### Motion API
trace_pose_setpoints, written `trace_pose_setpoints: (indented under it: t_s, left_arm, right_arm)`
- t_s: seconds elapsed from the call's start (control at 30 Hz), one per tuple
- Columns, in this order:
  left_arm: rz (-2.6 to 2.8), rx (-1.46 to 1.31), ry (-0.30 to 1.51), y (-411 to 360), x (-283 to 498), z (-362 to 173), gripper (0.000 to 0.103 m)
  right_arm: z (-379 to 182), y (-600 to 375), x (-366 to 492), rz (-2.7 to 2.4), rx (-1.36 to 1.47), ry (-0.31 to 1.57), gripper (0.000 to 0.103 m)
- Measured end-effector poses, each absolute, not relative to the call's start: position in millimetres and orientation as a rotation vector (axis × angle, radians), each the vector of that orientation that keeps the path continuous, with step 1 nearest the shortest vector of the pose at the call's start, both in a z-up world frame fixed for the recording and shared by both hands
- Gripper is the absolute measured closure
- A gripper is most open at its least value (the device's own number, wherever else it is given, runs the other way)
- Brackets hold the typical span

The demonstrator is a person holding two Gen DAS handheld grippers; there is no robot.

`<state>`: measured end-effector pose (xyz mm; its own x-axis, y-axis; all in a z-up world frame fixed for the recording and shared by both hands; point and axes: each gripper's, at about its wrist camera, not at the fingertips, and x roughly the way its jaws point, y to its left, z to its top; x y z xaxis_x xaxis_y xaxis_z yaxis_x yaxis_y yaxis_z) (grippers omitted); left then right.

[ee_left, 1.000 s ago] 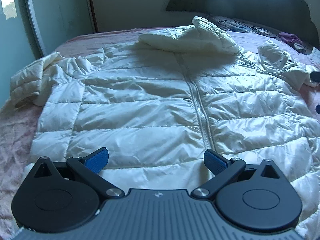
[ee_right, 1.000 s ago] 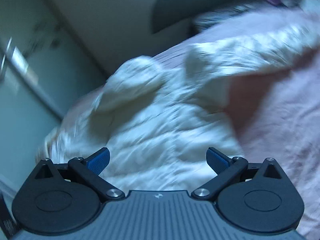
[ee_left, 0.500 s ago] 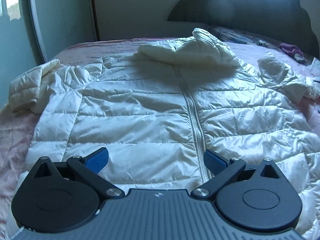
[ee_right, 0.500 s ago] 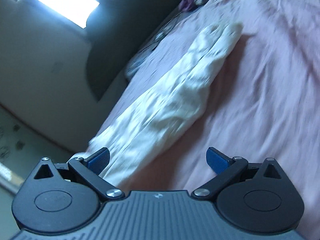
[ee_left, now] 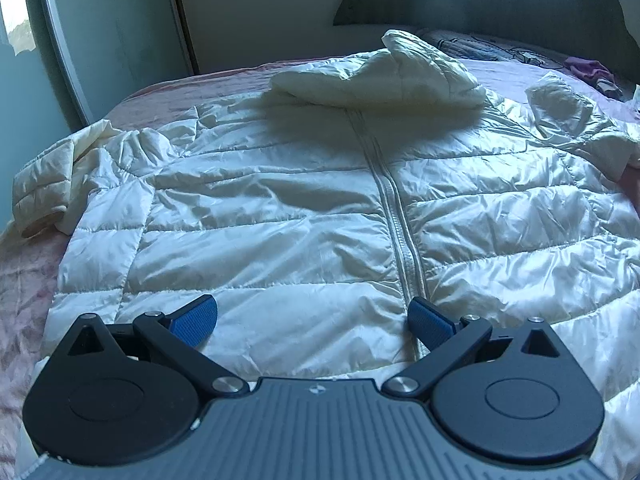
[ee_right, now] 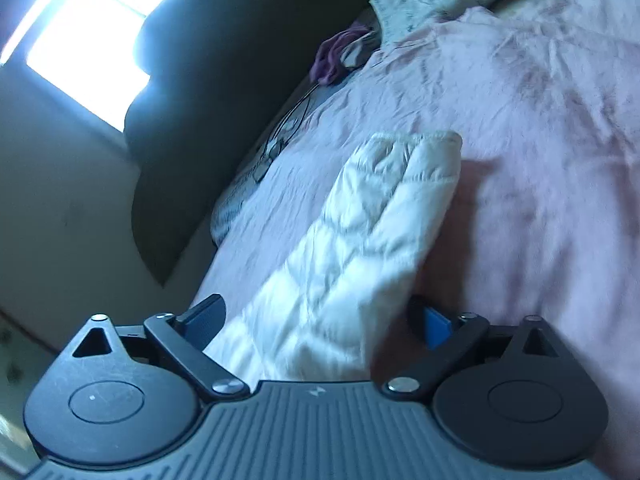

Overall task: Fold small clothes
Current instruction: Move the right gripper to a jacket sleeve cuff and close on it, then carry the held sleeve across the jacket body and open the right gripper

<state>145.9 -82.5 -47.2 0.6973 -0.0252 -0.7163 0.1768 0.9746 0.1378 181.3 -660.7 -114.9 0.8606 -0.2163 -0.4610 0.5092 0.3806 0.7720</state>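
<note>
Hand-held gripper on the right [ee_right: 318, 322] is presented with its jaws wide, having just been closing a little; the jacket's right sleeve [ee_right: 372, 232] lies between the pads, but no pressure on the cloth can be confirmed, so no grasp is recorded. Left hand-held gripper [ee_left: 314, 320] is likewise spread open and empty, held just above the hem of the white quilted jacket [ee_left: 280, 216].

The jacket is found laid flat, front up and zipped, on the pink bed [ee_left: 24, 280]. Its long axis runs from the hem, nearest the left camera, along the zip [ee_left: 394, 216] to the hood [ee_left: 384, 76], which points toward the headboard [ee_left: 480, 0]. The left sleeve [ee_left: 52, 184] is bunched beside the body; the right sleeve is extended away from the body, cuff outward across the bed.

Progress is judged to be early: spreading appears complete, yet no fold is visible (both sleeves lie outside the body panel). Remaining work is assessed as folding in each sleeve, then the hood, then the body.
</note>
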Motion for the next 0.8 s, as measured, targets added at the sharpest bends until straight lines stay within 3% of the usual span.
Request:
trace_pose_setpoints:
  t_s: [0.1,0.17,0.23,0.37,0.8]
  left_arm:
    - [-0.116,0.200,0.795,-81,146,-47,0.000]
    - [-0.117,0.201,0.795,-81,145,-46,0.000]
    - [-0.120,0.209,0.794,-81,144,-46,0.000]
    - [-0.122,0.217,0.789,-80,142,-45,0.000]
    - [-0.155,0.276,0.756,-77,139,-41,0.000]
  right_arm:
    - [-118,-676,188,-0.501,1.147,0.298,0.042]
    - [-123,-683,189,-0.530,1.180,0.294,0.070]
    - [-125,-684,189,-0.565,1.181,0.302,0.085]
    - [-115,-670,191,-0.546,1.090,0.311,0.090]
    - [-24,-575,197,-0.402,0.592,0.318,0.091]
